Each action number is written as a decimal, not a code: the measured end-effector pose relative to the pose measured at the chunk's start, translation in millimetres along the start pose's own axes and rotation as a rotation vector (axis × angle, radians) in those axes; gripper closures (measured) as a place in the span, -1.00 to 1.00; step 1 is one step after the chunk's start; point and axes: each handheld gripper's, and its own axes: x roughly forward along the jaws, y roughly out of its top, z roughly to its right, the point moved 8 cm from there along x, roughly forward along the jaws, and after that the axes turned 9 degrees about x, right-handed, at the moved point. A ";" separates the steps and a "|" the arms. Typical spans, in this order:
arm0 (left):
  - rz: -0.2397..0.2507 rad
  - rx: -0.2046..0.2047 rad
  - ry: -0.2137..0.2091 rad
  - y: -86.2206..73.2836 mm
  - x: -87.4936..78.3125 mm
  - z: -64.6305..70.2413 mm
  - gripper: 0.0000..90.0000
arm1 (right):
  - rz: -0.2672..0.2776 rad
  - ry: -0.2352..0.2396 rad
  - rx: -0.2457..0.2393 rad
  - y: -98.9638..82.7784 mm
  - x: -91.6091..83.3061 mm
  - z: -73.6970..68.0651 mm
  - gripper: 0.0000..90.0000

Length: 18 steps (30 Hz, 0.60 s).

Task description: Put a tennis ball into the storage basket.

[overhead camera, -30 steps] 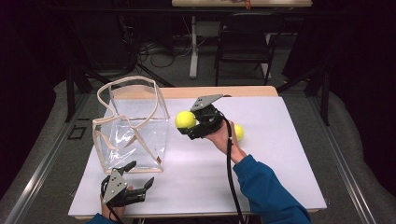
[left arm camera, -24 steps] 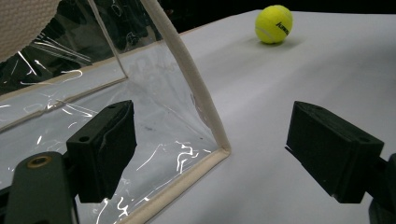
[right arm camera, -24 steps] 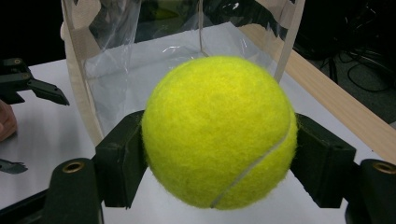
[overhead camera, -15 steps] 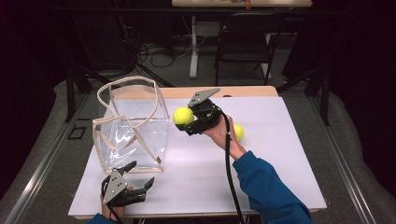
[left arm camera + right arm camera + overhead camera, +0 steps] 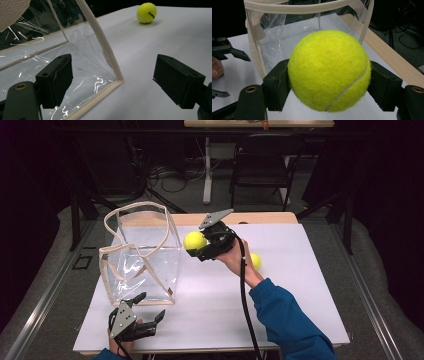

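A yellow tennis ball (image 5: pixel 194 241) (image 5: pixel 329 70) is pinched between the jaws of my right gripper (image 5: pixel 195 246) (image 5: pixel 329 83), held in the air just right of the clear plastic bag (image 5: pixel 142 255) (image 5: pixel 287 10), near its open top. The bag has cream trim and stands upright on the white table (image 5: pixel 280 285). A second tennis ball (image 5: pixel 255 260) (image 5: pixel 146 13) lies on the table behind the right hand. My left gripper (image 5: pixel 151 305) (image 5: pixel 116 75) stands open and empty at the bag's near bottom corner (image 5: pixel 117 81), its jaws either side of the trim without touching it.
A wooden strip (image 5: pixel 260 217) borders the table's far edge. Beyond it stand a dark chair (image 5: pixel 260 165) and floor cables. The left gripper (image 5: pixel 227 50) shows past the bag in the right gripper view. Bare white table lies right of the bag.
My right gripper has edged slightly left and up toward the bag with the ball still in it. The left gripper has stayed put.
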 end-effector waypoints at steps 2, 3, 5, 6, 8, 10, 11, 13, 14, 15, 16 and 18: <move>0.001 0.000 0.001 0.2 -0.6 0.0 -0.65 | 0.000 0.002 -0.003 1.4 0.9 0.0 -0.42; 0.001 0.000 0.001 0.2 -0.6 -0.1 -0.65 | -0.003 0.002 -0.002 2.2 1.4 -0.1 -0.42; -0.001 -0.001 0.000 -0.1 -0.3 -0.3 -0.65 | -0.003 0.003 -0.003 3.2 1.8 -0.1 -0.42; -0.001 -0.002 0.000 -0.1 -0.2 -0.2 -0.65 | -0.001 0.004 -0.002 4.3 1.7 -0.4 -0.42; 0.000 -0.001 0.000 0.1 -0.4 0.1 -0.65 | 0.001 0.007 -0.002 6.0 1.3 -0.5 -0.42; 0.000 0.000 0.000 0.2 -0.6 0.2 -0.65 | 0.002 0.006 -0.001 8.0 1.4 -0.7 -0.42; 0.001 0.001 0.000 0.4 -0.8 0.3 -0.65 | 0.003 0.008 -0.002 8.6 1.5 -0.8 -0.42; 0.001 0.002 0.001 0.4 -0.9 0.3 -0.65 | 0.005 0.007 -0.002 10.4 1.6 -1.4 -0.42; 0.001 0.002 0.001 0.3 -0.8 0.3 -0.65 | 0.005 0.009 -0.002 11.2 1.6 -1.8 -0.42; 0.001 0.001 0.001 0.2 -0.8 0.1 -0.65 | 0.006 0.011 -0.003 11.9 1.7 -2.1 -0.42; 0.001 0.000 0.001 0.1 -0.7 -0.2 -0.65 | 0.007 0.010 -0.005 12.7 1.9 -2.2 -0.42; 0.000 -0.001 0.000 -0.1 -0.4 -0.3 -0.65 | 0.008 0.009 -0.008 14.3 2.2 -2.6 -0.42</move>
